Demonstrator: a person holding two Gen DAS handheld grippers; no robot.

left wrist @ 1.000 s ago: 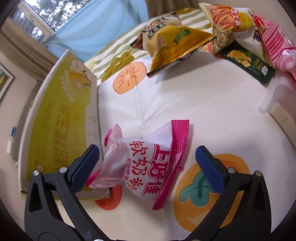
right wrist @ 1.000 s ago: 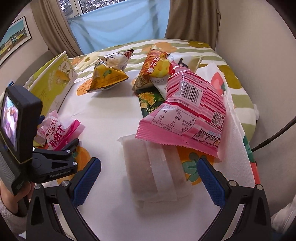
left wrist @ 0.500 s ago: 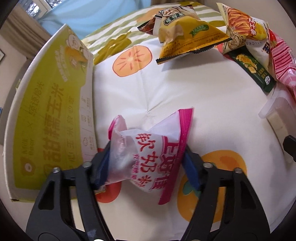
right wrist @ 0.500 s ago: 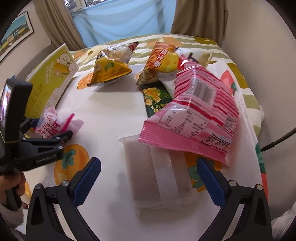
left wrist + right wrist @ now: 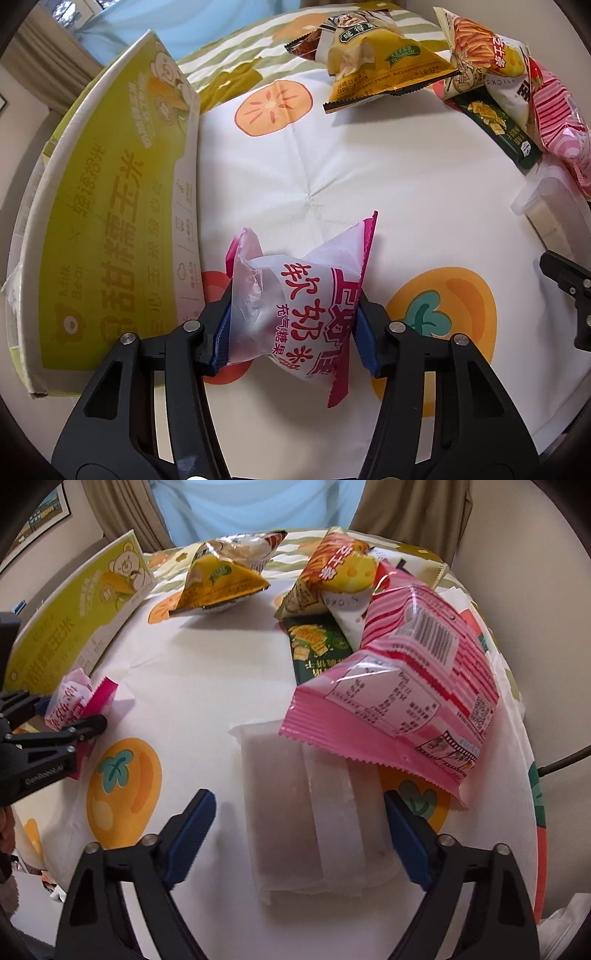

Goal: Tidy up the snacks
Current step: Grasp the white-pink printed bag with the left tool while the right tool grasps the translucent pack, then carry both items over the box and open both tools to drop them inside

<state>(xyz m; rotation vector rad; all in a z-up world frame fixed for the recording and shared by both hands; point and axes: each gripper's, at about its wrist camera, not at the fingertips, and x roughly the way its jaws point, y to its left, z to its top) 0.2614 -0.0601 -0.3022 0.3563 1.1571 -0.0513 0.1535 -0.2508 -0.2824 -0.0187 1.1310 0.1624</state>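
My left gripper is shut on a small pink-and-white candy bag, which rests on the fruit-print tablecloth beside a green-and-yellow cardboard box. The same bag and the left gripper show at the left of the right wrist view. My right gripper is open, its fingers on either side of a translucent white packet. A large pink snack bag lies partly over that packet's far end.
At the far side lie a yellow chip bag, an orange-yellow sticks bag and a dark green cracker pack. The cardboard box lines the left edge. A wall is close on the right.
My left gripper has closed on the candy bag, which it straddled open a second ago. My right gripper has moved forward, its fingers now around the white packet.
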